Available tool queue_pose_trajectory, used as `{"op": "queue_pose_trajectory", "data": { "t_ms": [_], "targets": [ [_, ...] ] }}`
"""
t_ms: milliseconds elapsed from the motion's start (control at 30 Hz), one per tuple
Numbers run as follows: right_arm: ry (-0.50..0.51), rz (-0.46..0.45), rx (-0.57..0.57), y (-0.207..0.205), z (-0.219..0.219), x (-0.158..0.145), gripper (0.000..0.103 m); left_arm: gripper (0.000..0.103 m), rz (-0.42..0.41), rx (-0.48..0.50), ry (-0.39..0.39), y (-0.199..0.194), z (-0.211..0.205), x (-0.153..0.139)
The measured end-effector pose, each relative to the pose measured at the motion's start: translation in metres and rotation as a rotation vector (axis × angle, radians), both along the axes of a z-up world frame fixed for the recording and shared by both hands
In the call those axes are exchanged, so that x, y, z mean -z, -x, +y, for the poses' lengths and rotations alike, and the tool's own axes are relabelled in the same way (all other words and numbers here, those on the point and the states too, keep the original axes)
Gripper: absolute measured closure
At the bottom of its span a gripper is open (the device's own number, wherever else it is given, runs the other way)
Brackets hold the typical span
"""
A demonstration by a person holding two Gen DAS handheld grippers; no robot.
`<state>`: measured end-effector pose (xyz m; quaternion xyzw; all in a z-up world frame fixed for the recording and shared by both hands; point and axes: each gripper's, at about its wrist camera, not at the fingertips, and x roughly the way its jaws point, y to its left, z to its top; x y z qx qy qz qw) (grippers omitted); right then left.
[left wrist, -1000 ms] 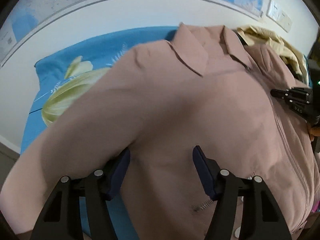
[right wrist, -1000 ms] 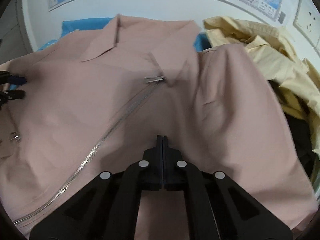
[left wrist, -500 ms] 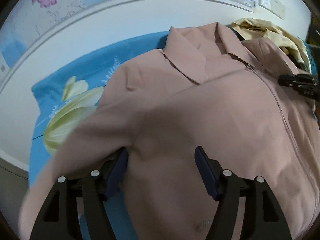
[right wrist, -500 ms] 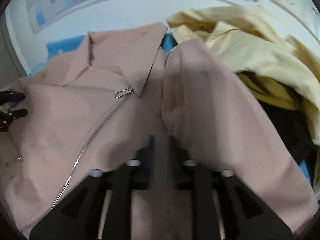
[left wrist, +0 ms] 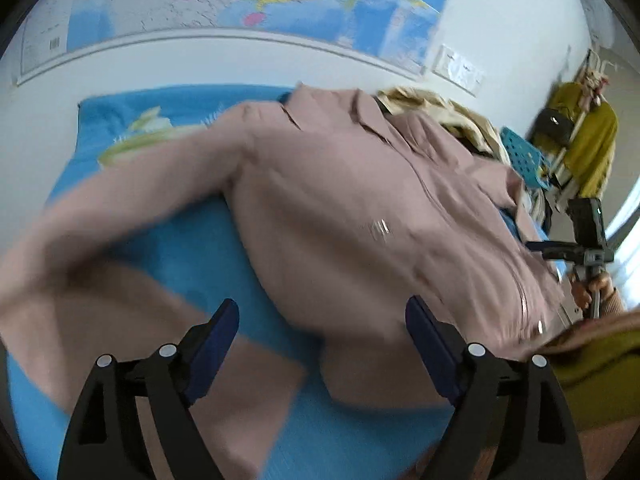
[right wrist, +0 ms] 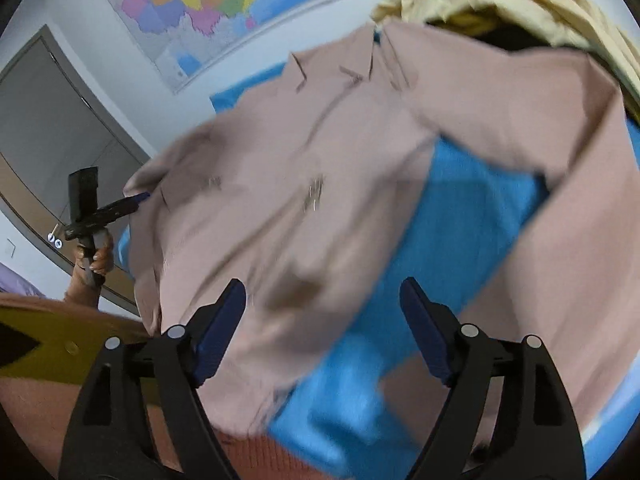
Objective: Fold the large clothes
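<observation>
Lying face up across the blue bedsheet [left wrist: 192, 248], the pink jacket [left wrist: 360, 208] now shows both sleeves swung out from its body, where a second ago they lay folded over its front. The left sleeve [left wrist: 120, 216] stretches away from the jacket's shoulder and bends back toward the hem; the right sleeve [right wrist: 560, 152] arcs out on the other side, with bare sheet between it and the jacket's body. Beyond the jacket's collar sits a heap of yellow clothes [right wrist: 520, 4].

The left gripper [left wrist: 322, 332] has pulled back to the jacket's hem, its jaws opening wide with nothing pinched between them. The right gripper [right wrist: 322, 314], pressed together a second ago, is likewise opening over the hem, empty.

Judging by this, the garment is spread flat and released, so the fold proper can begin, likely with a sleeve.
</observation>
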<state>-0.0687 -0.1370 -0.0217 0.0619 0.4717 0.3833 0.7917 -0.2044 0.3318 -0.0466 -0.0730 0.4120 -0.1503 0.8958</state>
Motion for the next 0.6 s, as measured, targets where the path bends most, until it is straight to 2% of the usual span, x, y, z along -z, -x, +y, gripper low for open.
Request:
{"op": "queue_pose_trajectory", "data": {
  "t_ms": [167, 233, 300, 333, 400, 467, 500, 533, 567, 600],
  "targets": [
    [-0.08, 0.035, 0.01, -0.002, 0.011, 0.015, 0.026, 0.02, -0.038, 0.122, -0.071, 0.044, -0.029, 0.016],
    [-0.106, 0.063, 0.021, -0.008, 0.012, 0.017, 0.046, 0.02, -0.03, 0.132, -0.101, 0.053, -0.034, 0.024],
    [-0.168, 0.111, 0.015, -0.009, 0.006, 0.021, 0.088, 0.02, -0.049, 0.105, -0.178, 0.052, -0.041, 0.029],
    [-0.195, 0.134, 0.022, -0.012, 0.005, 0.022, 0.093, 0.02, -0.066, 0.086, -0.222, 0.048, -0.045, 0.032],
    [-0.247, 0.134, 0.033, -0.013, -0.001, 0.013, 0.097, 0.02, -0.079, 0.078, -0.278, 0.037, -0.052, 0.035],
    [-0.311, 0.097, 0.042, -0.011, -0.009, -0.005, 0.097, 0.024, -0.106, 0.098, -0.331, 0.027, -0.061, 0.038],
    [-0.341, 0.059, 0.049, -0.01, -0.012, -0.019, 0.097, 0.028, -0.131, 0.11, -0.351, 0.021, -0.066, 0.039],
    [-0.362, 0.018, 0.068, -0.01, -0.016, -0.033, 0.097, 0.053, -0.138, 0.109, -0.354, 0.012, -0.069, 0.038],
    [-0.37, -0.005, 0.08, -0.01, -0.02, -0.042, 0.097, 0.071, -0.12, 0.107, -0.334, 0.007, -0.07, 0.036],
    [-0.381, -0.051, 0.1, -0.01, -0.025, -0.057, 0.097, 0.085, -0.109, 0.064, -0.319, -0.004, -0.069, 0.029]
  ]
}}
